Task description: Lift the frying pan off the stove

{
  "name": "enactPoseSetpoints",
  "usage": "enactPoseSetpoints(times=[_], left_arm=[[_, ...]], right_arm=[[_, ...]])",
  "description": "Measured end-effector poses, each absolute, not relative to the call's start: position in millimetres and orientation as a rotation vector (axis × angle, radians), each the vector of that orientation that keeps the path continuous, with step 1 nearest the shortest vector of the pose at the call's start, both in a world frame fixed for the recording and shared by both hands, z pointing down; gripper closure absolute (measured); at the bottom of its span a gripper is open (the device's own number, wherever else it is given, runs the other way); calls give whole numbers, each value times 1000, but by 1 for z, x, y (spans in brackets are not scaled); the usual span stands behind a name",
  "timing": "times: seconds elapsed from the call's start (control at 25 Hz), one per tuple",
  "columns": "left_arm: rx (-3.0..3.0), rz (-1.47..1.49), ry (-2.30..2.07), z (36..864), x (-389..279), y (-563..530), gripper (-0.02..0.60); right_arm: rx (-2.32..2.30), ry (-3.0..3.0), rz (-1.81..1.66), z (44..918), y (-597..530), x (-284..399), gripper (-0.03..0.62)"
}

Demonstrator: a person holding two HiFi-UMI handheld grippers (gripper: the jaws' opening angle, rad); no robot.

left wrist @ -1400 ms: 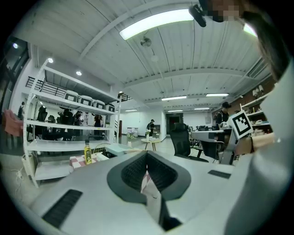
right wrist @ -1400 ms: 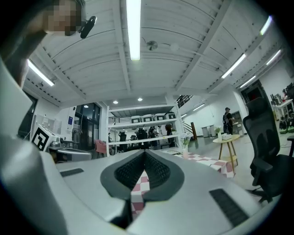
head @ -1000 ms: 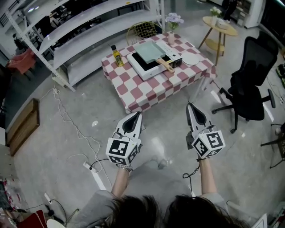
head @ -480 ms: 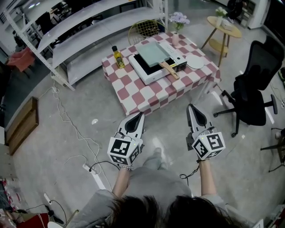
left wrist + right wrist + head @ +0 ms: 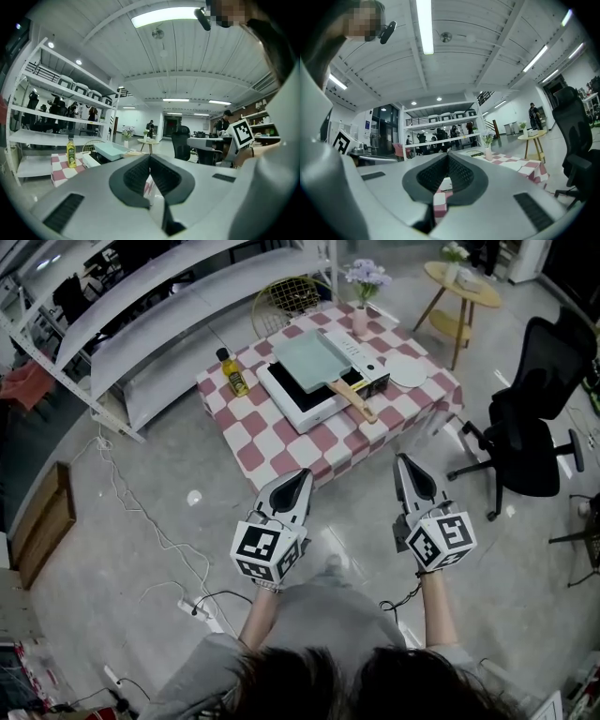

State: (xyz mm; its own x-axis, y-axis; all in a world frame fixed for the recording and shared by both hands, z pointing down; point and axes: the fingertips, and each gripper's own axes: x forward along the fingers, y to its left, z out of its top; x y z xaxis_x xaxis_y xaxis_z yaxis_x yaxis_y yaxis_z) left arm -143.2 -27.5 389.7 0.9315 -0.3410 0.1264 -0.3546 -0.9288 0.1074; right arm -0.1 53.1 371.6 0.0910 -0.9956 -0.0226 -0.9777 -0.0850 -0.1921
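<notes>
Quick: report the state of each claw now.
Left claw: closed, holding nothing.
Right claw: closed, holding nothing.

The table point(image 5: 272, 442) stands ahead of my left gripper point(image 5: 302, 474) and right gripper point(image 5: 402, 460), apart from both. On it the frying pan point(image 5: 309, 357) sits on the stove point(image 5: 300, 411), with a bottle point(image 5: 232, 374) to its left, a plate point(image 5: 406, 371) to its right and a vase point(image 5: 361, 322) behind. An office chair point(image 5: 530, 432) stands right of the table.

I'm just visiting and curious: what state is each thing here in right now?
Frying pan: resting on the stove, untouched.
Oil bottle: upright, capped.
Flower vase: upright.
Left gripper: shut, empty.
Right gripper: shut, empty.
</notes>
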Motion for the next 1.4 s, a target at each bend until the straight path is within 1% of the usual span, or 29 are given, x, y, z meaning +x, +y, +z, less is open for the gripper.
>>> enactPoseSetpoints(times=[0.6,1.04,1.2,1.4], left_arm=[[2954,158,-373,400,-96,-50,555],[2917,188,-460,408,-83,-70,555],[2940,195,-466,406,-63,-80,554],[2913,200,-591,401,-39,-101,554]], right_arm=[[-2265,1947,-174,377,29,26,571],[-2222,1958,-198,381,7,55,572],[-2192,2000,-202,378,-11,79,571],[-2124,2091,-194,369,-36,109,571]])
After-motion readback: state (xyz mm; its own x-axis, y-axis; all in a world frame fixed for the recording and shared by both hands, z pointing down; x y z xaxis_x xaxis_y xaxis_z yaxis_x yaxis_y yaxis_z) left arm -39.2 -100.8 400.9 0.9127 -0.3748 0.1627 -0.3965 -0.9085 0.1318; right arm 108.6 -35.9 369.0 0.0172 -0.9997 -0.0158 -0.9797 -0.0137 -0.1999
